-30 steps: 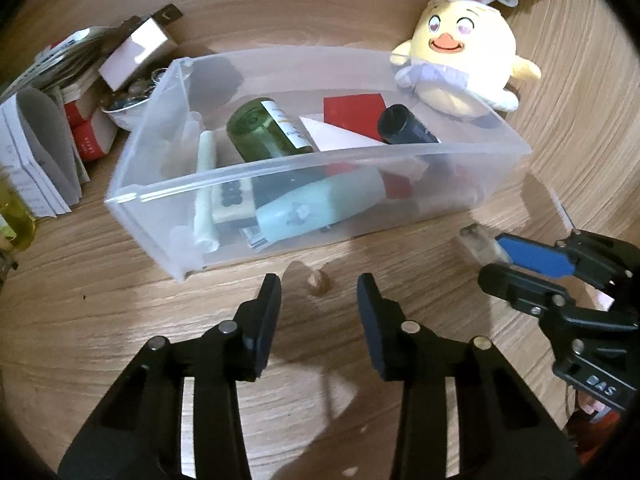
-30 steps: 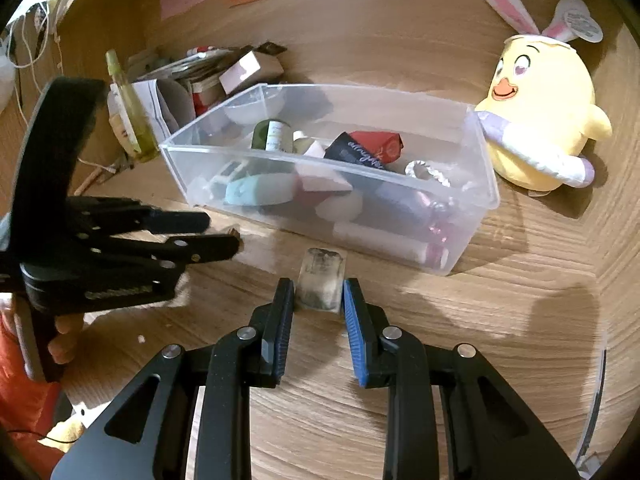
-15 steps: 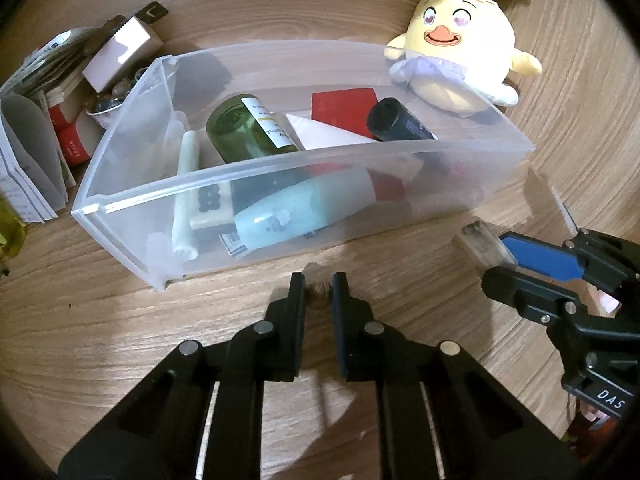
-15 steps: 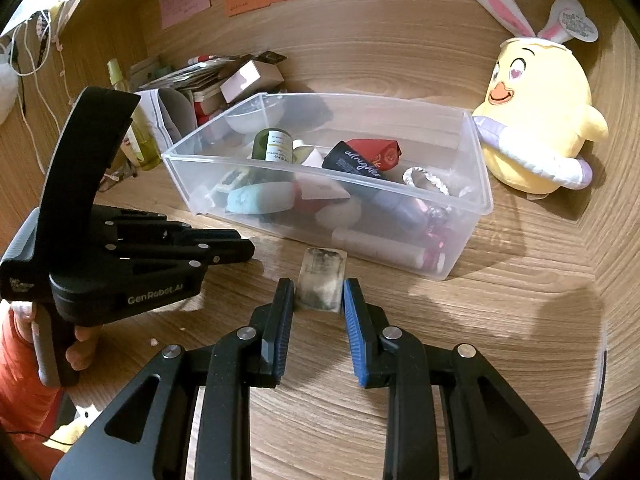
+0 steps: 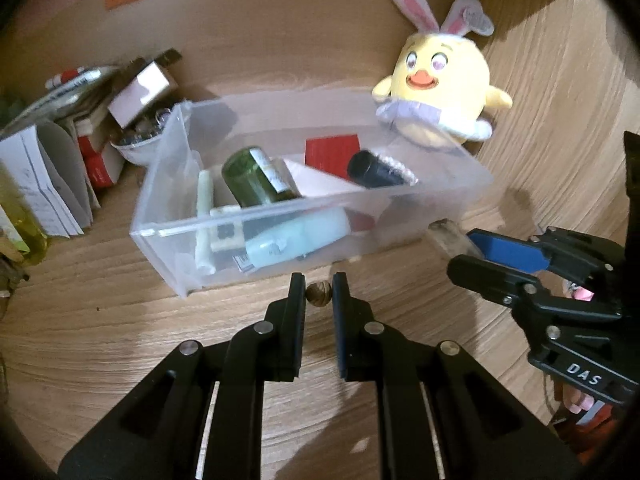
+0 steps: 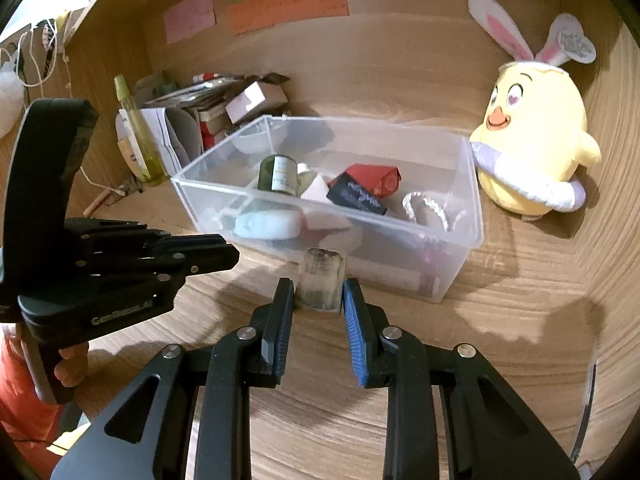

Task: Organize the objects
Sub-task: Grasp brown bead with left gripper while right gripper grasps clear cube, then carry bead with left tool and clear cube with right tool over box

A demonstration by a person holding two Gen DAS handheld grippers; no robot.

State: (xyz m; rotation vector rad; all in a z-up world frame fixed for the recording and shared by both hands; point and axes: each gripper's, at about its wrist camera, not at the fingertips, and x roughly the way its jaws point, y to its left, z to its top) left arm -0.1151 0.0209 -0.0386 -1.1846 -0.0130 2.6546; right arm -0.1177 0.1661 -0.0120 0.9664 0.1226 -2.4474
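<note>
A clear plastic bin (image 5: 304, 204) (image 6: 460, 216) stands on the wooden desk and holds a green jar (image 5: 256, 176), a pale blue tube (image 5: 296, 236), a red box (image 5: 332, 152) and other small items. My left gripper (image 5: 319, 294) is shut on a small brown nut-like ball (image 5: 319, 294), held just in front of the bin. My right gripper (image 6: 319, 294) is shut on a small clear cap or vial (image 6: 322, 280), also in front of the bin; it shows in the left wrist view (image 5: 448, 236).
A yellow chick plush with rabbit ears (image 5: 440, 92) (image 6: 532, 152) sits right of the bin. Papers, boxes and a small bowl (image 5: 80, 128) are piled at the left, with a yellow-green bottle (image 6: 136, 132). Sticky notes (image 6: 280, 4) hang on the back wall.
My left gripper closed on the small brown ball and lifted it off the desk. My right gripper kept hold of the clear cap and rose slightly.
</note>
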